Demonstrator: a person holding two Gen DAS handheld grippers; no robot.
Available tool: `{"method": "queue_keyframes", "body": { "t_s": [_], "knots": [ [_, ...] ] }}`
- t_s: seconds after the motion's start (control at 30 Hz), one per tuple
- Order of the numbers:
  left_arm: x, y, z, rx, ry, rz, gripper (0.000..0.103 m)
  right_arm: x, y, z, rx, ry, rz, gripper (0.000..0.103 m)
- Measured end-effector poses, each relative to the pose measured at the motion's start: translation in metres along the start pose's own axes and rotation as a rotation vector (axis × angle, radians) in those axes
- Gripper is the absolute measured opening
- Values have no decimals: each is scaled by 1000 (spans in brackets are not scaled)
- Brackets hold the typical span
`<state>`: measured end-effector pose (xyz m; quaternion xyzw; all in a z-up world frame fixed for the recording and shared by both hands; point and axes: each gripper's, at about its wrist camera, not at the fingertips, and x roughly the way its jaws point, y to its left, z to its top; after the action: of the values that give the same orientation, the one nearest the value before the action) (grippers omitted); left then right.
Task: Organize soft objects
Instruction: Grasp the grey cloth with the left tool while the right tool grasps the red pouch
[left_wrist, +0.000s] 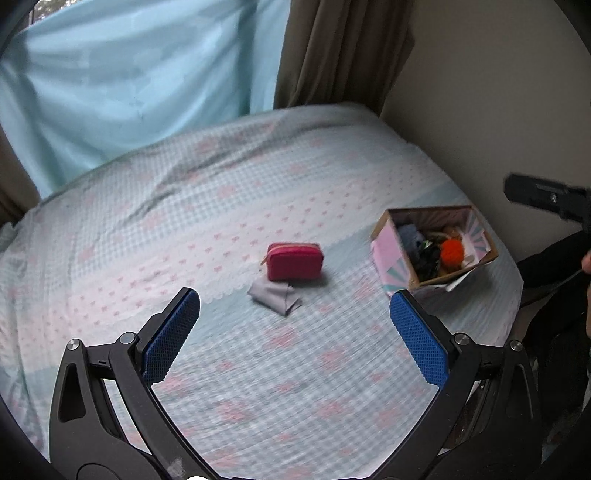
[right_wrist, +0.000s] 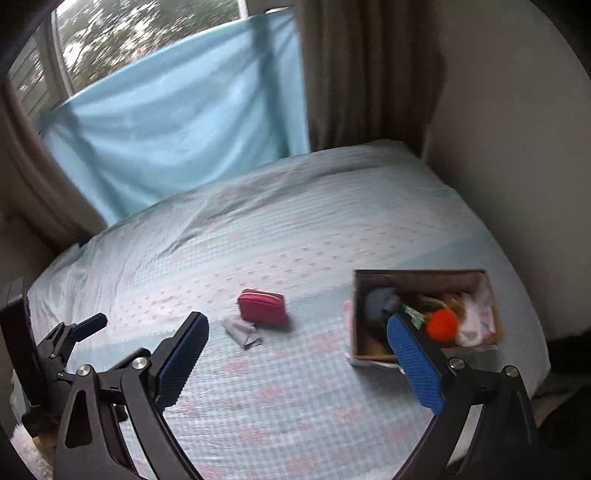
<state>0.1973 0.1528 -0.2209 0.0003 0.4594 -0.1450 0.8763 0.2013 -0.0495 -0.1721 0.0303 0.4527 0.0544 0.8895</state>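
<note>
A red zip pouch (left_wrist: 294, 261) lies mid-bed, with a folded grey cloth (left_wrist: 274, 295) just in front of it. Both also show in the right wrist view: the pouch (right_wrist: 262, 307) and the cloth (right_wrist: 242, 332). An open cardboard box (left_wrist: 394, 255) on the bed's right side holds several soft items, among them an orange pom-pom (left_wrist: 451, 251); the box (right_wrist: 355, 314) and the pom-pom (right_wrist: 442, 324) show in the right view too. My left gripper (left_wrist: 293, 334) is open and empty, above the bed short of the cloth. My right gripper (right_wrist: 295, 354) is open and empty, between pouch and box.
The bed (left_wrist: 221, 206) has a pale blue and pink checked cover. A light blue curtain (left_wrist: 129, 81) and brown drapes (left_wrist: 343, 51) hang behind it. A wall (left_wrist: 498, 92) runs along the right. The left gripper (right_wrist: 79, 328) shows at the right view's left edge.
</note>
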Motion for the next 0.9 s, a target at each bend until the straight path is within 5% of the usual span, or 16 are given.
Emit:
{"method": "queue_keyframes", "body": {
  "t_s": [0.53,0.9],
  "knots": [
    [186,47,-22,51,251,-6,101,241,55,13,-512,283,163,96],
    [283,39,-38,138,363,-36,94,355,71,-9,-805,470,270,96]
  ]
}}
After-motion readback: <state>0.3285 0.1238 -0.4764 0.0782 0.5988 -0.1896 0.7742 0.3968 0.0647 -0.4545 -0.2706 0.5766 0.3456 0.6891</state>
